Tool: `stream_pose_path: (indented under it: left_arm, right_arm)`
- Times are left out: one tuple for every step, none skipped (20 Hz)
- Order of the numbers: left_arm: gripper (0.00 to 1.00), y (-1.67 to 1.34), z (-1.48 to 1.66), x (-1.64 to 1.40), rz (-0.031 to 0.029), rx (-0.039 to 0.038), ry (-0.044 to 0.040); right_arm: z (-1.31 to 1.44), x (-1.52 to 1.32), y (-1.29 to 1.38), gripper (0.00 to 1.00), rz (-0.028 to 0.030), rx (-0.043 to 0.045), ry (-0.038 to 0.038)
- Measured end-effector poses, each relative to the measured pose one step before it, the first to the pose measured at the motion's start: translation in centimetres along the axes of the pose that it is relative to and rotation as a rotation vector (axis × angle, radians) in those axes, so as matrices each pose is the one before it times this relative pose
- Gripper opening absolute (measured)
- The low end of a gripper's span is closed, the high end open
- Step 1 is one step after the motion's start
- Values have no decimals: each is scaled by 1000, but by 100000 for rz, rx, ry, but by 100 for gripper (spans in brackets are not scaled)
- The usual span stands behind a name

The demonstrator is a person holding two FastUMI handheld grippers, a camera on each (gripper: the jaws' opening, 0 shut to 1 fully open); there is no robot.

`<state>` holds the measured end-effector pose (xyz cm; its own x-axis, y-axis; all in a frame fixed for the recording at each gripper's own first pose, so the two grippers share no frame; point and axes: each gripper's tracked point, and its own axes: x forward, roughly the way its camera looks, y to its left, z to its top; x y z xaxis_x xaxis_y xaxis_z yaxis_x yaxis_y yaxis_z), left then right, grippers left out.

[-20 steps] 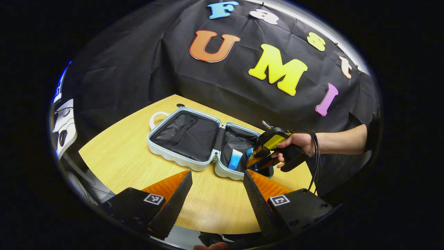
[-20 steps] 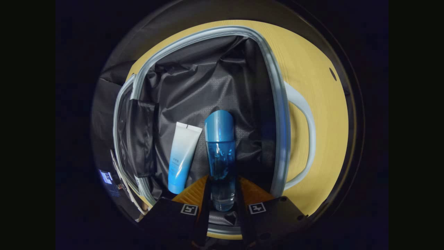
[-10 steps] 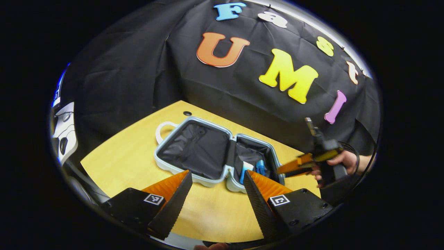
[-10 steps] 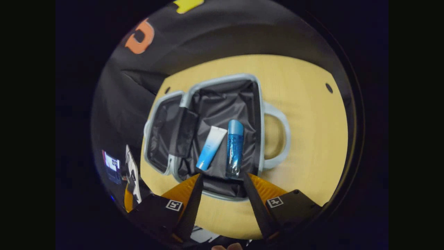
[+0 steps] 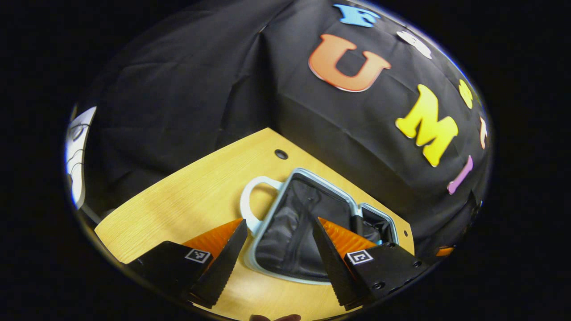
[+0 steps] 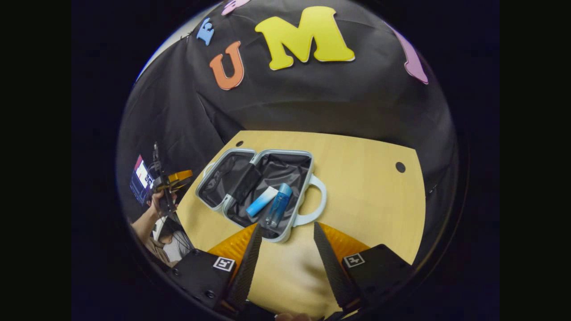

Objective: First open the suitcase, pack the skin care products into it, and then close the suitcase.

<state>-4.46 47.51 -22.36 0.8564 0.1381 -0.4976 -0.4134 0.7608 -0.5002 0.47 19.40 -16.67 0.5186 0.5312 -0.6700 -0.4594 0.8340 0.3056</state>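
On the wooden table (image 5: 187, 196), in the left gripper view, a pale blue suitcase (image 5: 308, 278) lay open, its two black-lined halves flat side by side. The left gripper (image 5: 279, 243) hung low over the nearer half with its fingers spread wide and nothing between them. That half's white carry handle (image 5: 250, 207) sat just beyond the left finger. The gripper's closeness to this empty half suggested it was lining up to take the rim or handle and fold the case shut.

In the right gripper view, the same suitcase (image 6: 214, 206) lay farther off, near the middle of the table (image 6: 366, 187). Two skin care products rested side by side in the half with the handle (image 6: 314, 207) facing the camera: a white-to-blue tube (image 6: 262, 201) and a clear blue bottle (image 6: 277, 205), both lying flat on the lining and just touching or nearly so. The right gripper (image 6: 283, 249) was held back above bare tabletop, its fingers parted and empty. With both items inside, packing looked finished and only the closing remained. At the far left of this view, a hand (image 6: 157, 201) held the other gripper up near the suitcase.

Square black-and-white marker tags sat on each gripper's fingers. Any print on the tube or bottle was too small to read.
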Motion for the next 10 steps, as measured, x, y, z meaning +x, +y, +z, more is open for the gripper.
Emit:
stream_pose_path:
  left_arm:
    - [95, 703, 268, 1581, 1617, -2607, 210]
    - [95, 842, -137, 1411, 1839, -856, 1370]
    - [95, 967, -101, 1171, 1879, -783, 1554]
    - [95, 514, -26, 1155, 943, -1179, 1018]
    - [95, 311, 346, 1086, 717, -1894, 658]
    - [95, 133, 23, 1065, 922, -1865, 1534]
    - [94, 536, -287, 821, 2828, -597, 2102]
    - [94, 403, -427, 853, 2274, 214, 2263]
    - [92, -107, -271, 668, 1021, 777, 1400]
    - [89, 61, 16, 575, 978, 1232, 888]
  right_arm:
    - [-6, -525, -575, 70, -1137, 201, -1332]
    - [56, -552, -291, 70, -571, 609, -1268]
    - [16, -220, -178, 70, -1015, 950, -401]
    - [-332, -256, -400, 70, -1085, 1375, -392]
    - [-313, -308, -439, 70, -1134, 1746, 412]
    - [-208, -331, -68, 70, -91, 1578, 368]
    - [-44, -274, 50, 70, -184, 500, -65]
    - [111, -10, -160, 70, -661, -941, -182]
    - [-57, -139, -350, 70, -1288, -1529, -394]
    - [152, -192, -225, 70, -852, -1042, -670]
